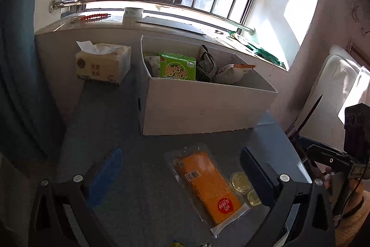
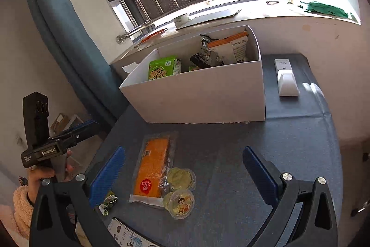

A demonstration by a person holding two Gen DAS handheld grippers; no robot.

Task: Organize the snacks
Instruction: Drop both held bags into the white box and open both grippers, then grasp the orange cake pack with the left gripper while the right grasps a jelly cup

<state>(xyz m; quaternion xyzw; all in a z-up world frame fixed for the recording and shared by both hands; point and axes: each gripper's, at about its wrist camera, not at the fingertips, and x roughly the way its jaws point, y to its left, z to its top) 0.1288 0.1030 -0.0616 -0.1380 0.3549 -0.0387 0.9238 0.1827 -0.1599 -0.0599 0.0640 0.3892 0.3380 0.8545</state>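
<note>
At the centre of the frame a white rectangular cardboard box [image 2: 203, 94] stands on a blue-grey cloth-covered table [image 2: 289, 142], holding a green snack carton [image 2: 161, 68] and several crumpled packets [image 2: 222, 50]. Lower centre, an orange flat packet in clear wrap [image 2: 152, 166] lies beside two round clear jelly cups [image 2: 179, 191]. The right gripper [image 2: 182, 174] frames them, blue pads wide apart. At left, a hand [image 2: 44, 175] holds the left gripper [image 2: 85, 125].

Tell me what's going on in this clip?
A person is sorting snacks into a white box on a blue table. Both grippers, left and right, hover open and empty. The box already holds a green pack and several bags. An orange pack and two jelly cups wait on the table.
</note>
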